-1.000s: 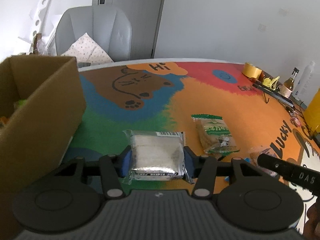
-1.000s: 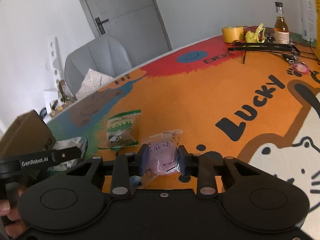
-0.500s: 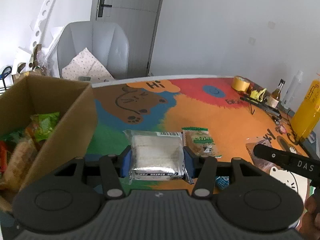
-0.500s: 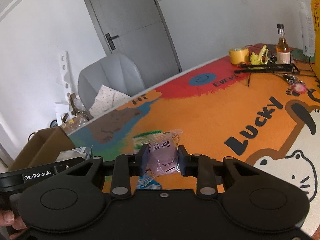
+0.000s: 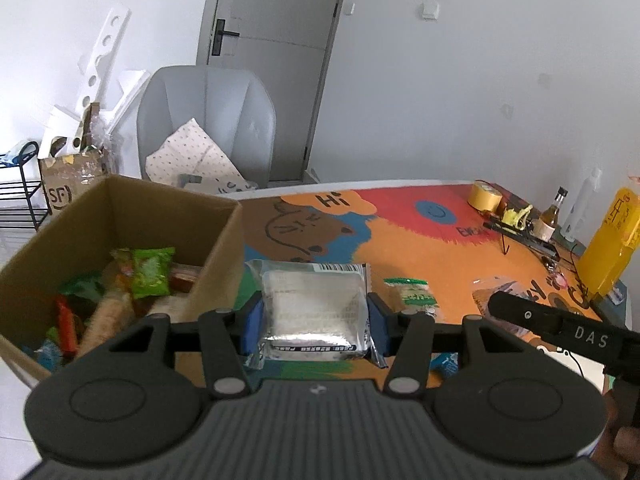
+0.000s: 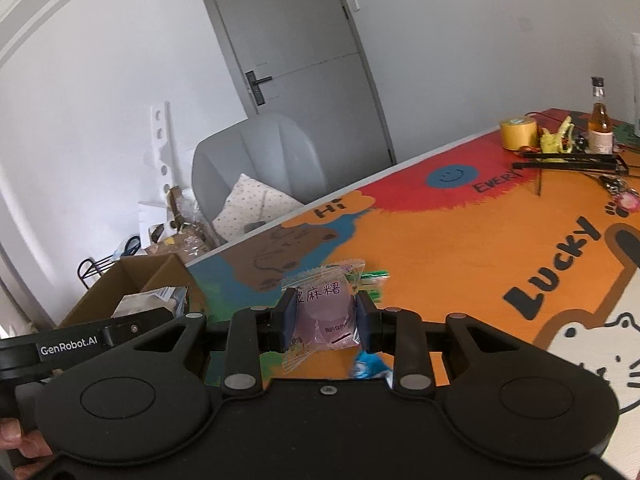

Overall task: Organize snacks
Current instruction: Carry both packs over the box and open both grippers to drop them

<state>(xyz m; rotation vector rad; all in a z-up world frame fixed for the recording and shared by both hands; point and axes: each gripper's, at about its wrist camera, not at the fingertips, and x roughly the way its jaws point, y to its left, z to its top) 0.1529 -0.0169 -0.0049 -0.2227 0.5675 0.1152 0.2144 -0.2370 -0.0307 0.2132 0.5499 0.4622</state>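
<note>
My left gripper [image 5: 314, 322] is shut on a white snack packet with a silver edge [image 5: 314, 308], held above the table just right of an open cardboard box [image 5: 160, 208] that holds several snack packs. My right gripper [image 6: 325, 322] is shut on a clear packet with a purple mochi [image 6: 322, 314], held above the table. A green-and-white snack packet [image 5: 414, 296] lies on the colourful mat [image 5: 432, 248]; it also shows behind the mochi in the right wrist view [image 6: 374, 276]. A small blue wrapper [image 6: 366, 366] lies below the right gripper.
The box shows at the left in the right wrist view [image 6: 132, 276]. A grey chair [image 5: 208, 120] stands behind the table. A yellow tape roll [image 5: 484, 196], a small bottle [image 5: 554, 210], a black stand [image 5: 516, 232] and a yellow container [image 5: 610, 240] sit at the far right.
Both grippers have risen with their packets. The left view has come up over the box rim, and its contents now show. The green-and-white packet stays on the mat.
</note>
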